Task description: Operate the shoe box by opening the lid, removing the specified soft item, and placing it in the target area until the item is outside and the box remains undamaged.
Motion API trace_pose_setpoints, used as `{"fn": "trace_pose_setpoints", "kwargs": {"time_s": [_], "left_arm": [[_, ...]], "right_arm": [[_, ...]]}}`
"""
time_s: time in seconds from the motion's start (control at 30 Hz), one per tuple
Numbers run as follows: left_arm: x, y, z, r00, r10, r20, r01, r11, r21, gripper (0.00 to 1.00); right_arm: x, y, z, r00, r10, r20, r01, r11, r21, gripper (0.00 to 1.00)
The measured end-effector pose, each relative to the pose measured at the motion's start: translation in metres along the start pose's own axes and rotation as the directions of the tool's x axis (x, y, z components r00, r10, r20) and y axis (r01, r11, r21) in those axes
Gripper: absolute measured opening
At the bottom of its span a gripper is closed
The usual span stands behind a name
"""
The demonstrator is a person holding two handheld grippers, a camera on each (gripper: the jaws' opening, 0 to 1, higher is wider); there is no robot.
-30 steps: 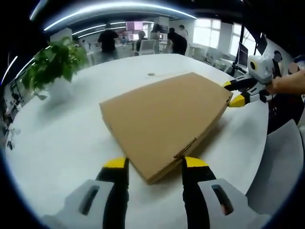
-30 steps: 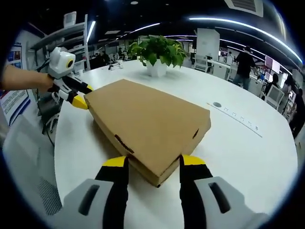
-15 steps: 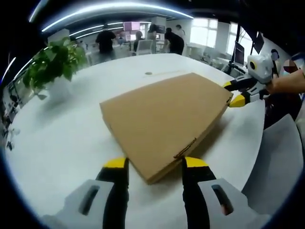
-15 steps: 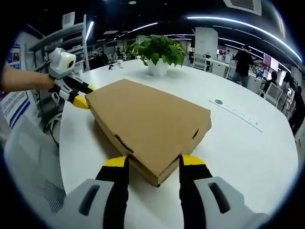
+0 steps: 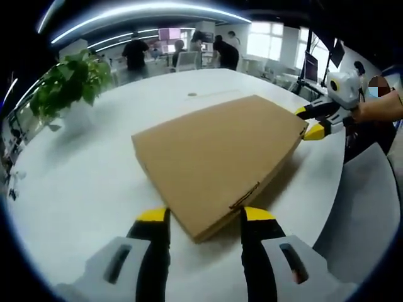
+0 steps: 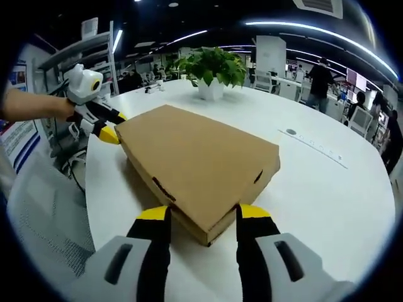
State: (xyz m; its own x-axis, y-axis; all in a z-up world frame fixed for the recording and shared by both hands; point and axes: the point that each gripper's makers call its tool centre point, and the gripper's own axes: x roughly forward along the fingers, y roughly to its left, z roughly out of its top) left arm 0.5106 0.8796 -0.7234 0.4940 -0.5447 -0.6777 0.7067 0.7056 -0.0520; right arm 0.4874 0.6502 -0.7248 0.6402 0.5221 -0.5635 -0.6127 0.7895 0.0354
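Box [image 5: 217, 160] lies closed on table [image 5: 82, 182], each released gripper [image 5: 204, 217] [image 6: 201, 214] straddling a facing corner; lid, item removal, placement all pending.

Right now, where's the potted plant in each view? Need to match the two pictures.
Left gripper view: potted plant at upper left, beyond the cardboard box's far-left corner.
Right gripper view: potted plant at top centre, behind the box.
Shared landmark: the closed box on the white table.
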Motion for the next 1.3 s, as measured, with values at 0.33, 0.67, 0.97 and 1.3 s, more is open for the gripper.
{"fn": "trace_pose_setpoints", "kwargs": {"time_s": [0.33, 0.67, 0.97, 1.3], "left_arm": [[-0.004, 0.000, -0.004, 1.000, -0.022, -0.013, 0.022, 0.999, 0.025, 0.43], [-0.008, -0.002, -0.009, 0.999, -0.041, -0.025, 0.042, 0.998, 0.044, 0.43], [-0.011, -0.006, -0.012, 0.999, -0.045, -0.028, 0.046, 0.998, 0.048, 0.44], [-0.010, -0.006, -0.011, 0.999, -0.037, -0.011, 0.037, 0.998, 0.042, 0.47]], "right_arm": [[-0.006, 0.011, -0.004, 1.000, -0.013, 0.007, 0.013, 1.000, 0.017, 0.36], [-0.013, 0.022, -0.009, 1.000, -0.019, 0.006, 0.019, 0.999, 0.027, 0.36], [-0.017, 0.027, -0.011, 1.000, -0.023, 0.009, 0.023, 0.999, 0.028, 0.36], [-0.016, 0.027, -0.011, 0.999, -0.047, 0.007, 0.046, 0.999, 0.028, 0.39]]}}
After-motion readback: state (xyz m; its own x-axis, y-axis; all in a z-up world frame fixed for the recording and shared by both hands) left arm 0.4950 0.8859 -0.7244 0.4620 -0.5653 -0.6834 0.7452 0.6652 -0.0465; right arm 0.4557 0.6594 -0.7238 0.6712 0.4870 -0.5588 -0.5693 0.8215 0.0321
